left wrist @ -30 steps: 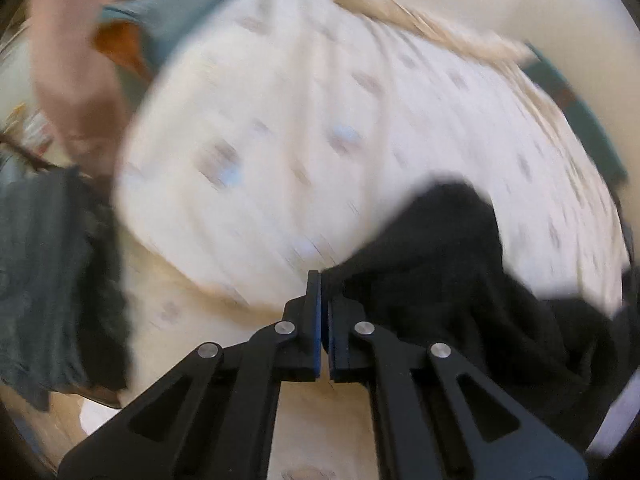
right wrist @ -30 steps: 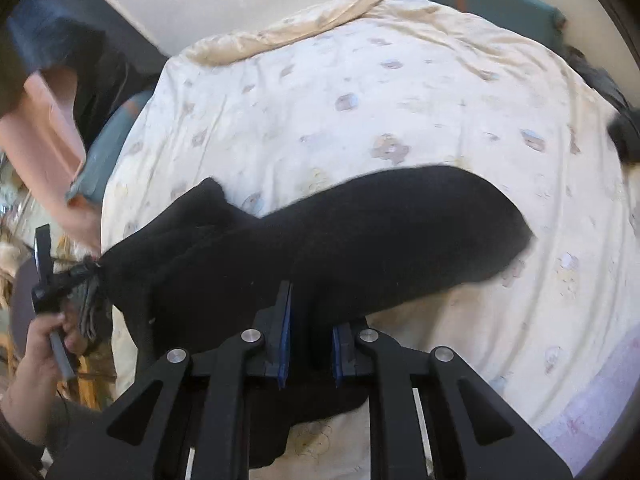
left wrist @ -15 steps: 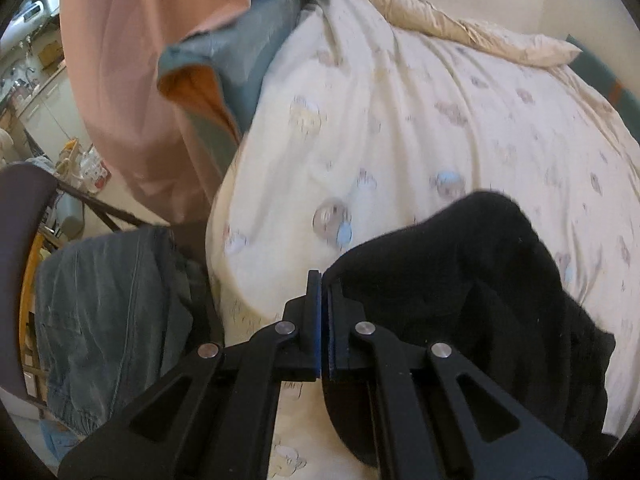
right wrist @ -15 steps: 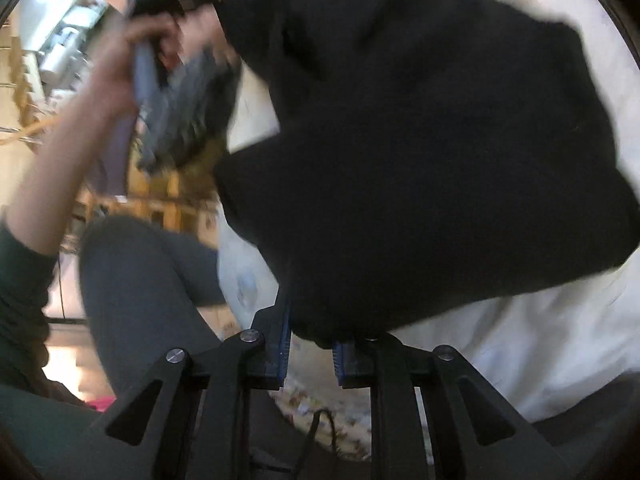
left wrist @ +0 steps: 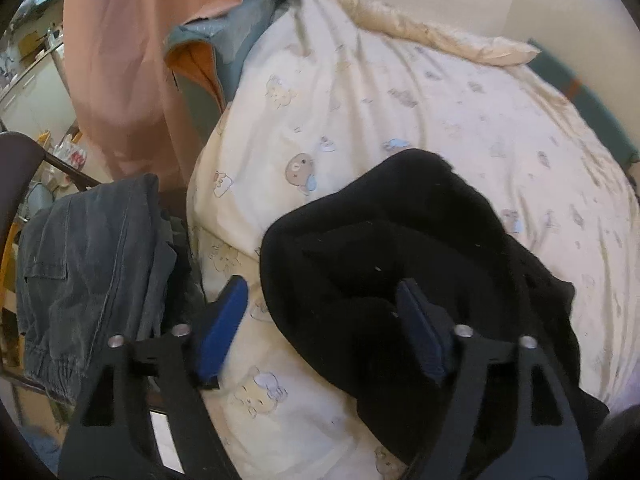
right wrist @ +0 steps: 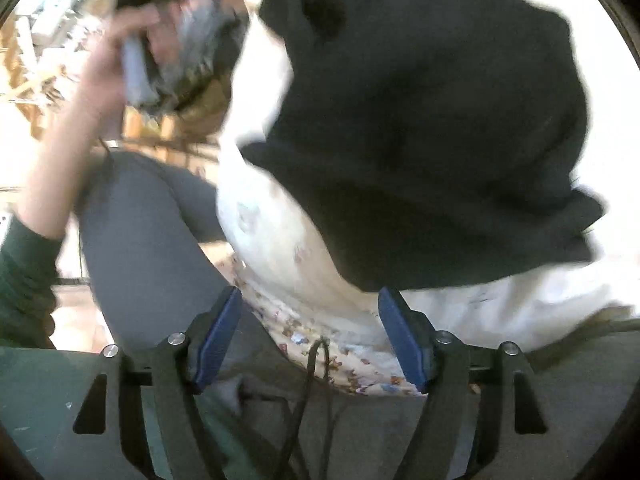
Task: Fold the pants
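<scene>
The left gripper has just been opening: its blue pads stand wide apart, and an edge of the black pants lies between them without either pad pressing on it. The right-hand pad sits against the dark cloth, while the left-hand pad hangs over bare cream bedspread. The right gripper has likewise just spread its jaws; between its fingers there is only the edge of the bedspread and a floral-print layer under it, and the black pants begin just beyond the right-hand pad, apart from it.

The pants lie bunched in a thick dark heap on the bedspread, near the corner of the bed closest to both cameras. Just beside the pants, off the bed's edge, a pair of grey-blue jeans is draped over a dark chair frame. Beyond the jeans hangs a salmon-pink cloth, and next to it a teal cushion with an orange lining. Farther past the pants, the bedspread with its small bear prints rises to a ruffled cream edge against the pale wall.

From the right wrist view, the person's left hand grips its tool above a grey-clad leg, off the bed beside the pants, blurred.
</scene>
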Demonstrator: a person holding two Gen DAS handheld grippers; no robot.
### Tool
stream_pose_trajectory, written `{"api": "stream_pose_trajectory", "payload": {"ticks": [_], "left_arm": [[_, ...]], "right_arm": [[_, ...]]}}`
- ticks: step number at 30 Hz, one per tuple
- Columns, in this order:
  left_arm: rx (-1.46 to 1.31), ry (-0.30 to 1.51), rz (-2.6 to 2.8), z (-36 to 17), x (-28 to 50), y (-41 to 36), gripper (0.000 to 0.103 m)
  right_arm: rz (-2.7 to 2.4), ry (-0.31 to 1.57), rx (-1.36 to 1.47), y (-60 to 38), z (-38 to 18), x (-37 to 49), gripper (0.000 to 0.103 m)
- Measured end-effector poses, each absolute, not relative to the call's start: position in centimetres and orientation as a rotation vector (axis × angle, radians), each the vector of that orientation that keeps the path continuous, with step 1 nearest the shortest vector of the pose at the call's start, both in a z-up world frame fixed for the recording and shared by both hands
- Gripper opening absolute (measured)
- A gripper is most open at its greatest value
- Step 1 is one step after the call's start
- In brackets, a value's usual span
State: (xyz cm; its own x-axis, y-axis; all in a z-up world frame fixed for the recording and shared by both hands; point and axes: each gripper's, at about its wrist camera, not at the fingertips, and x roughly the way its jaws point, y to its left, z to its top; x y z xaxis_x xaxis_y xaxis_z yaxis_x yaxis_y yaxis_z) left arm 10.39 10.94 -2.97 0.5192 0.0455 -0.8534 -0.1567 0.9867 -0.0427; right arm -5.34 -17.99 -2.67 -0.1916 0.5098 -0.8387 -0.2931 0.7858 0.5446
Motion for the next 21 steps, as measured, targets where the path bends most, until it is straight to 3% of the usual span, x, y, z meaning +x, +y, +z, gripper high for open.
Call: {"api": "stream_pose_trajectory", "payload": {"ticks": [4,9,14,21], "left_arm": [[-0.136,1.008,0.099,-3.2,9.1,10.3,0.075],[-0.125,1.009,0.084,-4.0,8.9,9.8,0.075],[-0.155,1.017,0.093,-4.5,9.3,10.2,0.075],[-0.154,1.017,0.103,-5.1,10.3,10.0,0.075]], "right_arm": [[0.667,1.421,0.262,-22.6,2.7,-1.3,0.075],[0.465,1.269,0.314,-27.3,3.5,5.7,0.075],[0.28,1.235,0.259,-29.1,-1.3,13.1,0.075],[0.167,1.446,0.234,-30.4,-13.3,21.1,0.075]]}}
